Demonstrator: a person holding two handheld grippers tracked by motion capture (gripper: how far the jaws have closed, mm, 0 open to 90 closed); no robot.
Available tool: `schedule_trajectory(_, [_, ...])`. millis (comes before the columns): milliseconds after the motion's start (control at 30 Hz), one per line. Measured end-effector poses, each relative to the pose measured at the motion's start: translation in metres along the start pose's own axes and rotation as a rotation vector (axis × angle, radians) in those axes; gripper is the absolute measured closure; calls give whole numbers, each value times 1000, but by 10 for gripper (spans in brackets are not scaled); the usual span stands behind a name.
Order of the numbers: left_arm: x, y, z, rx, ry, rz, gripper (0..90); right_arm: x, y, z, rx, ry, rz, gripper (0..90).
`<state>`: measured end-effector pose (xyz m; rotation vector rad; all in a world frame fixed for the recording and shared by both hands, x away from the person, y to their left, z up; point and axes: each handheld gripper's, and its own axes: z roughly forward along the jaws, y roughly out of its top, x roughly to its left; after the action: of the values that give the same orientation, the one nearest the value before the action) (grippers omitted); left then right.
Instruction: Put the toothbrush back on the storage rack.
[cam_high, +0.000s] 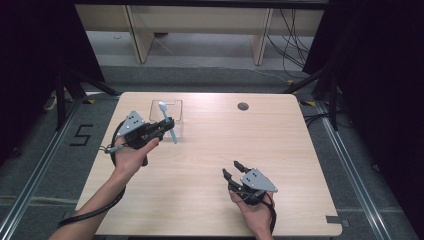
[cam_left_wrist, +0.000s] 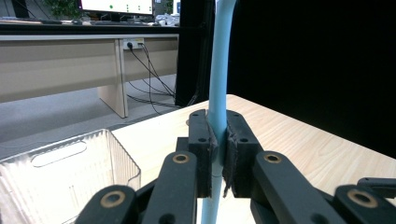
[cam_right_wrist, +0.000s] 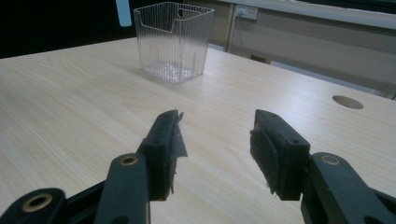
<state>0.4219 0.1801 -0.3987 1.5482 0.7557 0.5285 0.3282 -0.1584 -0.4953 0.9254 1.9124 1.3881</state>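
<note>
— The left gripper (cam_left_wrist: 217, 154) clamps the blue toothbrush (cam_left_wrist: 218, 88) upright, just beside the clear bin (cam_high: 167, 119).

— Right gripper (cam_right_wrist: 215, 149) gapes empty over bare table (cam_high: 210, 165).

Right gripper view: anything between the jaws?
No, the right hand-held gripper stands open over bare table, with nothing between its jaws; the clear container sits farther off.

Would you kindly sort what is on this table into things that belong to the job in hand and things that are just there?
In the job:
- light blue toothbrush, clamped in the left tool
- clear ribbed container beside it

Just there:
- right tool, open and holding nothing
- round cable hole in the table
</note>
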Motion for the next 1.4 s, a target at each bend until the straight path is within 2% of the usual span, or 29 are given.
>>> schedule_trajectory(33, [1, 0, 0, -1, 3, -1, 821, -2, -1, 0, -12, -14, -32, 518])
schedule_trajectory(100, [3, 1, -1, -5, 9, 1, 822, -2, -2, 0, -8, -10, -21, 517])
schedule_trajectory(133, [4, 2, -1, -5, 14, -1, 822, 0, -3, 0, 6, -2, 4, 517])
schedule_trajectory(167, [4, 2, -2, -7, 16, -1, 821, -2, -4, 1, -16, -5, -15, 516])
schedule_trajectory(200, [5, 2, -2, -10, 20, -1, 821, -1, -4, 0, -7, -18, -13, 516])
schedule_trajectory(233, [6, 3, -2, -10, 21, 1, 822, -2, -5, 0, -1, -11, -20, 516])
schedule_trajectory(333, [8, 4, -3, -10, 25, 3, 822, 0, -6, 0, 10, 0, 5, 515])
schedule_trajectory(367, [9, 4, -3, -9, 28, 5, 822, -2, -6, 1, 3, -9, -19, 514])
schedule_trajectory(600, [15, 8, -5, -17, 49, 23, 822, -2, -6, 1, 2, -6, -17, 514])
schedule_trajectory(700, [17, 9, -5, -20, 55, 28, 822, -2, -7, 1, 1, -4, -25, 513])
schedule_trajectory(733, [18, 9, -5, -19, 59, 30, 822, -3, -6, 1, 3, -16, -48, 512])
schedule_trajectory(767, [19, 10, -5, -20, 62, 34, 822, -2, -7, 1, 9, -14, -22, 513])
schedule_trajectory(900, [22, 11, -5, -27, 75, 34, 822, -1, -7, 1, 4, -18, -20, 513])
schedule_trajectory(967, [23, 12, -5, -25, 81, 40, 823, 0, -7, 0, 17, -15, -2, 512])
schedule_trajectory(1100, [25, 13, -4, -29, 90, 41, 822, -2, -6, 0, 9, -18, -33, 512])
schedule_trajectory(1133, [26, 13, -4, -28, 92, 44, 822, -1, -7, 1, 4, -18, -26, 512])
schedule_trajectory(1167, [27, 13, -4, -27, 97, 43, 822, 1, -7, 0, 22, -10, -1, 512])
schedule_trajectory(1233, [29, 13, -3, -28, 106, 45, 823, -1, -7, 1, 2, -19, -35, 512])
schedule_trajectory(1300, [31, 15, -3, -33, 112, 44, 822, -1, -7, 1, 3, -20, -35, 512])
schedule_trajectory(1333, [31, 15, -3, -35, 114, 43, 822, 2, -7, 0, 25, -8, 7, 512])
schedule_trajectory(1400, [33, 17, -3, -39, 120, 46, 822, 2, -7, 0, 25, -7, 6, 512])
